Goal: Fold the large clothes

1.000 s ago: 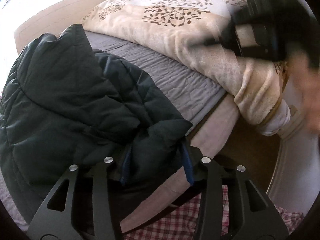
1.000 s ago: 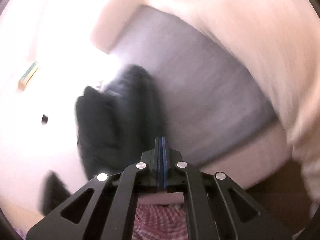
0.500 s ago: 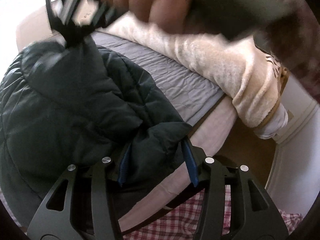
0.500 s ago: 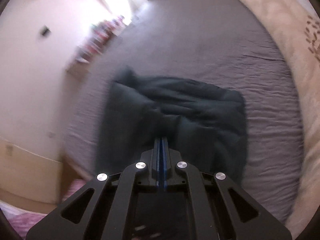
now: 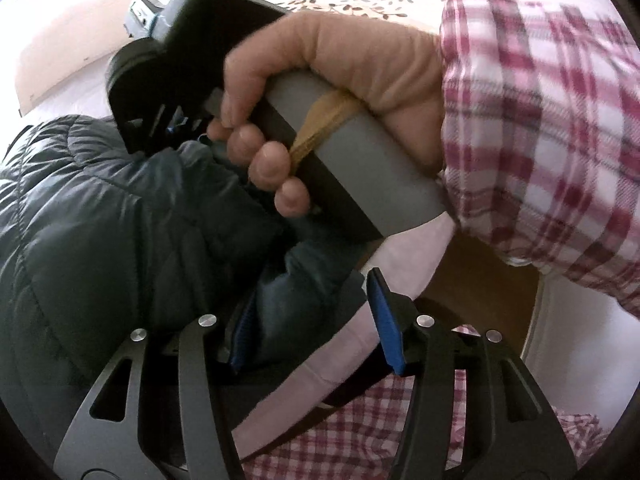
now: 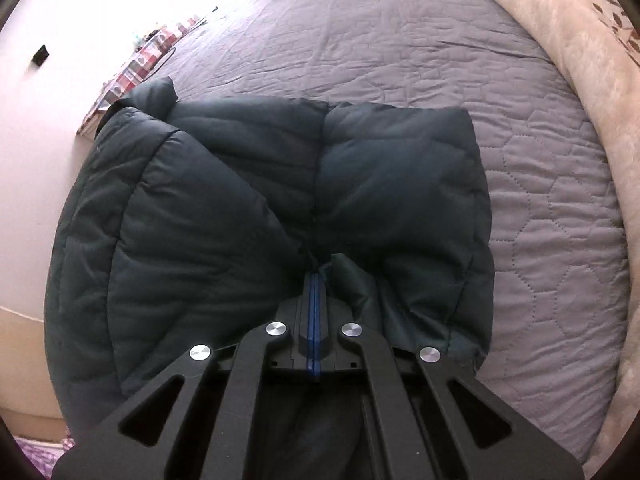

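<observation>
The left wrist view is taken low at the bed's edge, close against the dark puffer jacket (image 5: 112, 216), and is half filled by the right hand (image 5: 320, 92) gripping its tool just ahead. The right wrist view is taken from above, looking steeply down onto the jacket (image 6: 248, 208) and grey quilted bedspread (image 6: 400, 40). The jacket and the beige blanket (image 6: 580, 60) are shared by both views.

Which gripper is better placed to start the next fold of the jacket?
Probably the right gripper: its jaws are shut at a raised fold mid-jacket. The left gripper stands open around the near corner.
</observation>
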The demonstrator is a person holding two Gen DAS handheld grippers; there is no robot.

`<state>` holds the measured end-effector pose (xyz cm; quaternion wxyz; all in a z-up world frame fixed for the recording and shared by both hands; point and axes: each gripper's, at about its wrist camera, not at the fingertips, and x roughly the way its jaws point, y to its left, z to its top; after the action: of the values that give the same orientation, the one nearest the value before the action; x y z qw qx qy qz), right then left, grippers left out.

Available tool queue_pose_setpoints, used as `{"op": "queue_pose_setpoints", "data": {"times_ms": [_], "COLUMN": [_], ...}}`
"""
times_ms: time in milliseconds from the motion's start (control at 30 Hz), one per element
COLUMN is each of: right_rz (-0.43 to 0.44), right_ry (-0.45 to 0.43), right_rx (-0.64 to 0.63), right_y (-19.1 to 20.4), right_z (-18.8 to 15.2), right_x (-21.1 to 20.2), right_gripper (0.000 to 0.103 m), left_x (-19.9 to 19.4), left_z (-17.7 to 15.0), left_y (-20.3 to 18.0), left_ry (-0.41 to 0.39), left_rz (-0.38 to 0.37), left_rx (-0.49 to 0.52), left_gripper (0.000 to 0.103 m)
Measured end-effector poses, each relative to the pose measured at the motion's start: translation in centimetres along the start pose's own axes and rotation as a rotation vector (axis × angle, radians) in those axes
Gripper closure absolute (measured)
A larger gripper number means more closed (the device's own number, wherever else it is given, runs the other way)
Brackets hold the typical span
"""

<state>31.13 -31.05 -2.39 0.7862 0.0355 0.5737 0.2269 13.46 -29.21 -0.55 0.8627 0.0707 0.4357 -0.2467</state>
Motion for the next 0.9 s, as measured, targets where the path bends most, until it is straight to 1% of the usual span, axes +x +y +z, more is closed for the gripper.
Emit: {"op": "queue_pose_setpoints", "data": {"times_ms": [133,300,400,533,633,700,767,833,900], "right_rz": [0.007,-0.007,-0.020,-0.045,-0.092,-0.140,-0.166,-0.163,-0.142], "right_ry": [-0.008,-0.019,-0.020,-0.022,-0.027,-0.033,-0.046,-0.074,-0.119], "right_rx": [0.013,0.021,0.032,0.064,0.091,0.096,0.089,0.087,0.100], "right_y": [-0.5,-0.5,-0.5,-0.4,0.1,0.8,1.5,2.0,2.3], "right_z": [-0.1,-0.7,-0.9,-1.2,-1.4,-1.5,-1.7,-2.1,-3.0], "right_x": [0.1,-0.3,-0.3,-0.8,-1.3,-2.0,-2.9,-4.5,-6.8], "right_gripper": [0.103,0.103,0.103,0.103,0.103,0.103,0.103,0.103,0.103], "left_x": [-0.9,-3.4,-5.0,-6.8,-8.6,-10.2,-11.4,-12.9,-13.3], "left_z": [0.2,0.4,0.3,-0.2,-1.0,-1.9,-2.7,-3.9,-4.7], "left_y": [0.0,0.7,1.1,1.8,2.4,3.6,5.0,6.8,8.1], "left_ry": [0.020,0.027,0.017,-0.012,-0.051,-0.082,-0.102,-0.112,-0.113], "left_rz": [-0.016,-0.040,-0.048,-0.040,-0.010,0.027,0.059,0.105,0.136], "left_rx": [-0.024,-0.061,-0.092,-0.127,-0.143,-0.168,-0.199,-0.253,-0.296], "left_gripper": [0.050,0.043,0.040,0.039,0.039,0.035,0.035,0.035,0.034]}}
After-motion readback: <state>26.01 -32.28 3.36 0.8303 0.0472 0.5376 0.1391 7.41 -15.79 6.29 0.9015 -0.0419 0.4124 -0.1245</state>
